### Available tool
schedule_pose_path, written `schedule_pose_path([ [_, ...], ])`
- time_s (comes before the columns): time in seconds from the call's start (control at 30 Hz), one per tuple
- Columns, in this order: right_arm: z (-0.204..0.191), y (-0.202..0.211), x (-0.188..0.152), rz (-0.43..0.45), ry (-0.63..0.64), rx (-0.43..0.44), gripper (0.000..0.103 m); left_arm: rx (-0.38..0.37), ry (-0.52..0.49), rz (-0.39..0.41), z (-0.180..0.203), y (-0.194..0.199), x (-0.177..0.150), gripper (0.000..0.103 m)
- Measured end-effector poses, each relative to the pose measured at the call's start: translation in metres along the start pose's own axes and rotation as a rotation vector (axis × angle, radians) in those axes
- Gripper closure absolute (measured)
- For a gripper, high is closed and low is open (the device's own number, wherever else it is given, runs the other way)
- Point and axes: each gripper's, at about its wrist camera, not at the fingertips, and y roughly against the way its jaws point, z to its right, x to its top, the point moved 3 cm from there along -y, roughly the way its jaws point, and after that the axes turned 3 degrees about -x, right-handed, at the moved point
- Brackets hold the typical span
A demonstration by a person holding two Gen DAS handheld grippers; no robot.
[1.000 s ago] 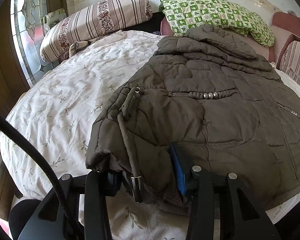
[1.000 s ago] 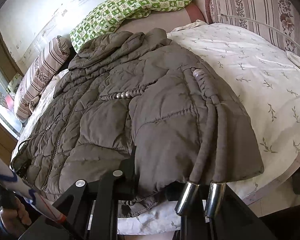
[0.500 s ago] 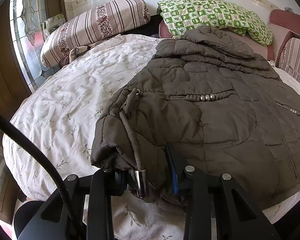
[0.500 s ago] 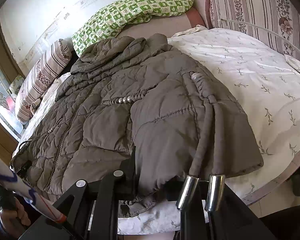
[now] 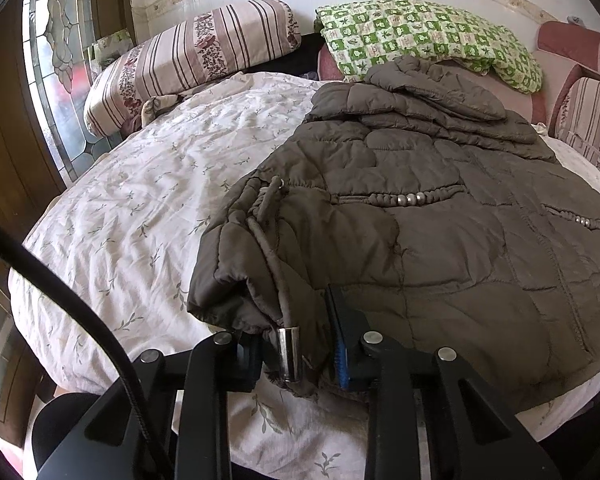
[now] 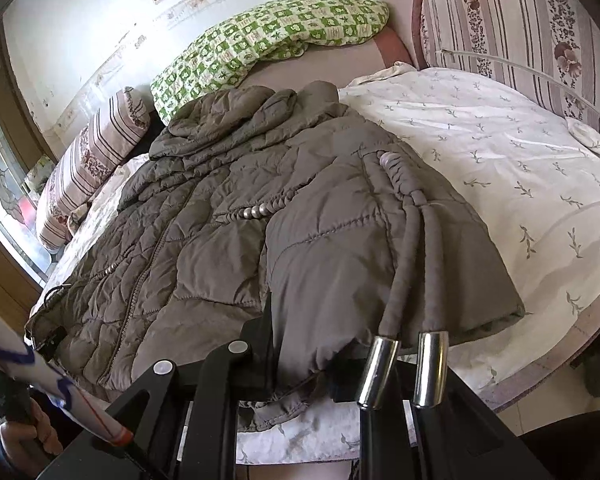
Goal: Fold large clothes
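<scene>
The brown jacket (image 5: pixel 420 220) lies flat at the bed's (image 5: pixel 140 200) near edge. The left gripper (image 5: pixel 300 344) is closing on 1 hem corner; the right gripper (image 6: pixel 300 360) clamps the other, ready for lifting the hem into a fold.

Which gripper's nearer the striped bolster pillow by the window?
Left. Left gripper, closing on the brown quilted jacket's hem, is on the striped bolster's side; right gripper grips the far corner.

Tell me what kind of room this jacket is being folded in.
Most likely a bedroom in a home. The brown quilted jacket lies on a bed with a floral sheet, a striped bolster pillow and a green patterned pillow sit at its head, and a stained-glass window stands beside it.
</scene>
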Motion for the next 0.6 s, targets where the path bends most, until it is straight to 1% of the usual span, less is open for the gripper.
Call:
schedule_pose_path([
  [0.23, -0.001, 0.014, 0.005, 0.025, 0.008, 0.009, 0.085, -0.025, 0.012, 0.004, -0.004, 0.013, 0.001, 0.078],
  [0.37, 0.001, 0.025, 0.011, 0.044, -0.002, 0.022, 0.085, -0.048, 0.019, 0.021, -0.006, 0.024, 0.004, 0.078],
  [0.6, 0.001, 0.034, 0.012, 0.044, 0.012, 0.03, 0.085, -0.071, 0.037, 0.035, -0.012, 0.034, 0.01, 0.078],
])
